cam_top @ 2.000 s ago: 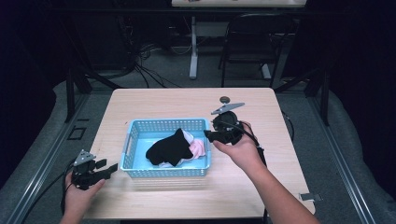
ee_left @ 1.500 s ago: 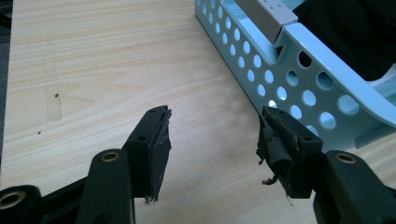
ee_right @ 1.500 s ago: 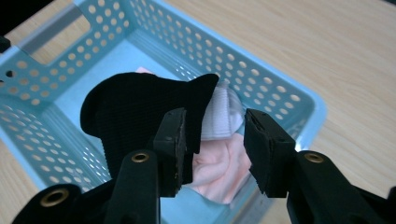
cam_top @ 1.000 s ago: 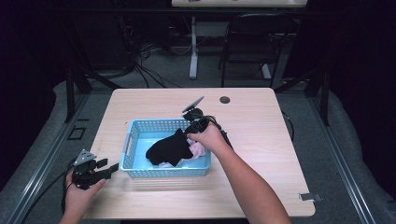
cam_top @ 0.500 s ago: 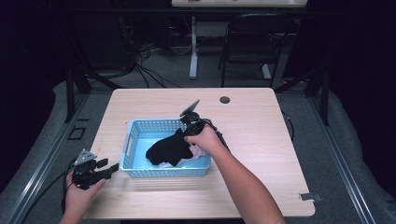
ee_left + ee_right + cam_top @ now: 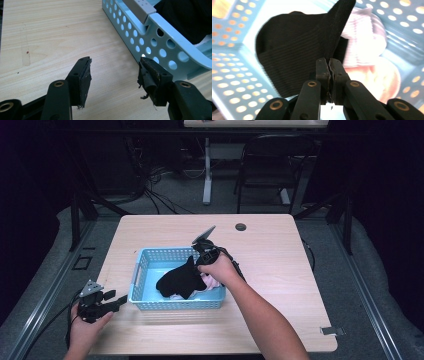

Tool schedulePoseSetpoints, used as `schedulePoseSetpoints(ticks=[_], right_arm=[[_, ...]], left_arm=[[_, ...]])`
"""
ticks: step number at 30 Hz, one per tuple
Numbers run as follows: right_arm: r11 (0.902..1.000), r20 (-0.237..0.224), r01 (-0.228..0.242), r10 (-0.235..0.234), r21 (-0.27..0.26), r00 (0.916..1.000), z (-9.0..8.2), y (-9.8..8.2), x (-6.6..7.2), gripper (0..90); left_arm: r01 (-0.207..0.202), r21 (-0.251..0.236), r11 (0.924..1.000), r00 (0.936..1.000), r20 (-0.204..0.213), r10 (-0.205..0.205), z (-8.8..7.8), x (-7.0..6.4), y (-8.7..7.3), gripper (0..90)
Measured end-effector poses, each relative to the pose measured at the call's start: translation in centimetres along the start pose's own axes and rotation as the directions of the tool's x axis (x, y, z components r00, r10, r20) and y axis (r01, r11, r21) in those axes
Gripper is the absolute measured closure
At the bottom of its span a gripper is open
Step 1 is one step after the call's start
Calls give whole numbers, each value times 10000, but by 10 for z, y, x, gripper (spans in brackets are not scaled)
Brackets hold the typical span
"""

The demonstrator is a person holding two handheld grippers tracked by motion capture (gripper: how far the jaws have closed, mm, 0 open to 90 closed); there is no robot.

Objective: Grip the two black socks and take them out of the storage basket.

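So the right gripper (image 6: 329, 62) has its jaws pinched together on a fold of the black knit cloth (image 6: 294, 57), having just been closing on it. In the right gripper view you can see the fabric drawn up into a ridge that runs straight into the two pads, with basically no gap between them. The cloth is dark, ribbed, kind of sweater-like, with fine horizontal lines across it, and it bunches up to a point at the far end.

From the high view the black cloth (image 6: 181, 279) sits inside the light blue basket (image 6: 145, 265), toward its right half, spread out with one corner pulled up to where the right gripper (image 6: 196, 260) meets it at the basket's far right. Under and beside it, on the right, there's a pale pink ribbed cloth (image 6: 364, 40) too, peeking out at the near right of the basket in the high view.

The basket is plastic with round holes all over its walls and sits around the middle of the wooden table (image 6: 280, 250).

The left gripper (image 6: 120, 301) is parked on the table just off the basket's near left corner. Its jaws stand wide apart with nothing between them, just bare wood, and the worn black pads (image 6: 83, 77) are frayed at the edges.
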State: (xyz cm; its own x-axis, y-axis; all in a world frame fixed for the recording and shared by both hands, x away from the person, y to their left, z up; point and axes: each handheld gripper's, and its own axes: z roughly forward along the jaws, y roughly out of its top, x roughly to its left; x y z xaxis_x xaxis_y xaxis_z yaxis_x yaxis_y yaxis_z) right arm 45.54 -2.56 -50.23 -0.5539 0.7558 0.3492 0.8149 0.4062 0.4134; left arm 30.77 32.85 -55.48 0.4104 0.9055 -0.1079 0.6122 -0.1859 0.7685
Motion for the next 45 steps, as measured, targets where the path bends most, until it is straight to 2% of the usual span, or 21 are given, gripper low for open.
schedulePoseSetpoints(ticks=[1, 2, 5, 6, 9, 10, 14, 17, 19, 20, 22, 26, 38, 39, 43, 45], right_arm=[[10000, 0, 0, 0, 0, 10000, 0, 0, 0, 871], [9999, -437, 18, -12, 139, 9990, -6, 1, 1, 874], [9993, -538, 12, 8, 376, 9985, -17, 2, 5, 876], [9996, -669, -103, 120, 244, 9977, -19, 2, 7, 876], [9993, -845, 57, -26, 358, 9964, -26, 2, 9, 877], [9998, -1136, -26, 51, 218, 9935, -32, 2, 12, 878], [9995, -900, 255, -236, 207, 9957, -43, 3, 20, 879], [9982, -1195, 578, -591, -138, 9911, -59, 5, 33, 880], [9979, -1264, 565, -601, -324, 9902, -62, 5, 38, 880], [9960, -1289, 744, -802, -492, 9884, -73, 7, 46, 881], [9952, -1331, 828, -890, -514, 9871, -76, 8, 48, 881], [9920, -1300, 921, -1029, -865, 9862, -95, 10, 59, 881], [9861, -1070, 949, -1099, -1365, 9882, -136, 11, 59, 880], [9853, -1024, 959, -1109, -1411, 9885, -144, 9, 56, 880], [9835, -992, 915, -1077, -1561, 9892, -154, 6, 52, 880], [9819, -965, 796, -971, -1717, 9906, -166, 0, 47, 880]], left_arm=[[0, 0, 10000, 10000, 0, 0, 0, 0, 0, 432], [6, 1, 10000, 10000, -6, -6, 0, 0, 0, 432], [8, 4, 10000, 10000, -17, -8, 0, 0, 0, 433], [8, 8, 10000, 10000, -16, -8, 0, 0, 0, 433], [26, 5, 10000, 10000, -29, -26, 0, 0, 0, 433], [39, 24, 10000, 10000, -34, -39, 0, 0, 0, 432], [39, 21, 10000, 10000, -51, -39, 1, 0, 0, 432], [39, 20, 10000, 10000, -61, -39, 0, 0, 0, 433], [38, 17, 10000, 10000, -64, -38, 1, 0, 0, 433], [29, 30, 10000, 10000, -62, -29, 0, 0, 0, 433], [23, 53, 10000, 10000, -74, -22, 0, 1, 0, 433], [26, 32, 10000, 10000, -68, -26, 0, 1, 0, 433], [31, 54, 10000, 10000, -70, -31, 0, 1, -1, 433], [33, 55, 10000, 10000, -72, -32, 0, 1, -1, 433], [34, 58, 10000, 10000, -79, -34, 0, 1, -1, 432], [38, 55, 10000, 10000, -78, -38, 0, 1, -1, 432]])
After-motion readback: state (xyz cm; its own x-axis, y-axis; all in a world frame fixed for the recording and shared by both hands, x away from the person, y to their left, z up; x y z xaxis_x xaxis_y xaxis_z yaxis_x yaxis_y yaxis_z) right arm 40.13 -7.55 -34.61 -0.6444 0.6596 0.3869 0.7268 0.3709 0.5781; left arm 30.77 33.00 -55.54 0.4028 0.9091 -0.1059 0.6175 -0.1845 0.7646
